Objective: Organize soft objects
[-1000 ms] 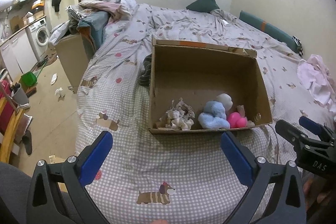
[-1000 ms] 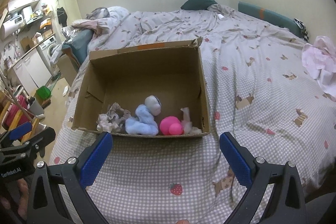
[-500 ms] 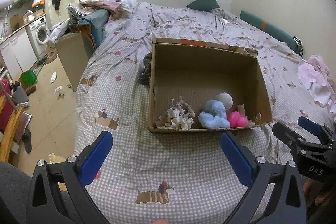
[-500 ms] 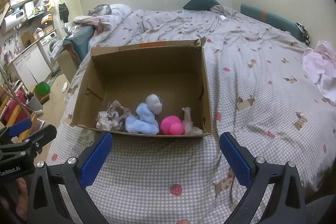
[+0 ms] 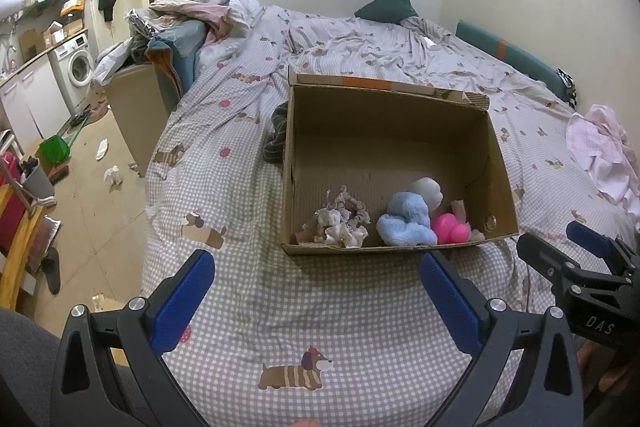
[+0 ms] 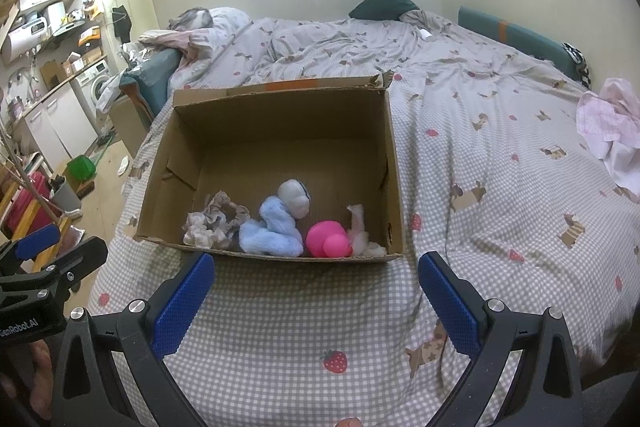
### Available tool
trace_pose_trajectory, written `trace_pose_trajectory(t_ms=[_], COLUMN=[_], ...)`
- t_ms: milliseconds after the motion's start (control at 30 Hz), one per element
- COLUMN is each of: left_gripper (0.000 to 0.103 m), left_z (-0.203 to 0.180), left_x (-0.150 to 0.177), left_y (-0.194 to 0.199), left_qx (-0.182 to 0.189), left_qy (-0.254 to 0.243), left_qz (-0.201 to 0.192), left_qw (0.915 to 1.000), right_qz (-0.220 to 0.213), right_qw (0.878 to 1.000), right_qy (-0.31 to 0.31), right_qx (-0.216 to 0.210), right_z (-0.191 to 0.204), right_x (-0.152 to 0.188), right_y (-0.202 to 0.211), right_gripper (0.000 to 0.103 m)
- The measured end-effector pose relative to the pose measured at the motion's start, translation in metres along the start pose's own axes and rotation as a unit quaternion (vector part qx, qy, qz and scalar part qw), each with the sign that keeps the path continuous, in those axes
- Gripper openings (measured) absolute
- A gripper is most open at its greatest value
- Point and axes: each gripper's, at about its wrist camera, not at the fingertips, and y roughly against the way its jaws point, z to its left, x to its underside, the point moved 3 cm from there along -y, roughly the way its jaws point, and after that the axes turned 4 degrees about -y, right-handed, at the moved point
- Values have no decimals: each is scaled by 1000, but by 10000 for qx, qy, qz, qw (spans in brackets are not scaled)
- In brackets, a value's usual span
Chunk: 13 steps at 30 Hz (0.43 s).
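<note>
Both tongs, left tongs point(image 5: 316, 291) and right tongs point(image 6: 314, 291), held wide apart, nothing gripped, hung over bed point(image 6: 500, 155) just short of cardboard box point(image 6: 280, 99). Soft items seen gathered along box's near wall: beige scrunchie point(image 6: 214, 223), blue plush point(image 6: 272, 231), grey ball point(image 6: 295, 203), pink toy point(image 6: 328, 239). Step judged between picks or nearly finished; pink cloth point(image 6: 612, 131) at bed's right edge judged likely next, long reach called for.

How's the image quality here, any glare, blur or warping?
Left wrist view: ceiling glare top left, fisheye bends the cardboard box and walls, corners vignetted. Right wrist view: same warp, glare top left, toys sharp, left gripper at the edge.
</note>
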Motion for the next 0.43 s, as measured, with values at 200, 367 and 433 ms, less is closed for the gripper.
trace_pose_trajectory(t_ms=[200,367,433], left_gripper=[102,102,102], left_z=[0,0,0], left_x=[0,1,1], left_y=[0,1,1], left_qx=[3,92,116], left_qy=[6,81,102], left_qz=[8,12,10], left_qw=[10000,9999,9999], right_qz=[-1,0,-1], right_qw=[10000,10000,10000], right_qy=[6,42,63], right_qx=[-2,-2,-20], right_z=[1,2,3], right_x=[0,0,-2], right_y=[0,0,0], right_gripper=[103,103,103])
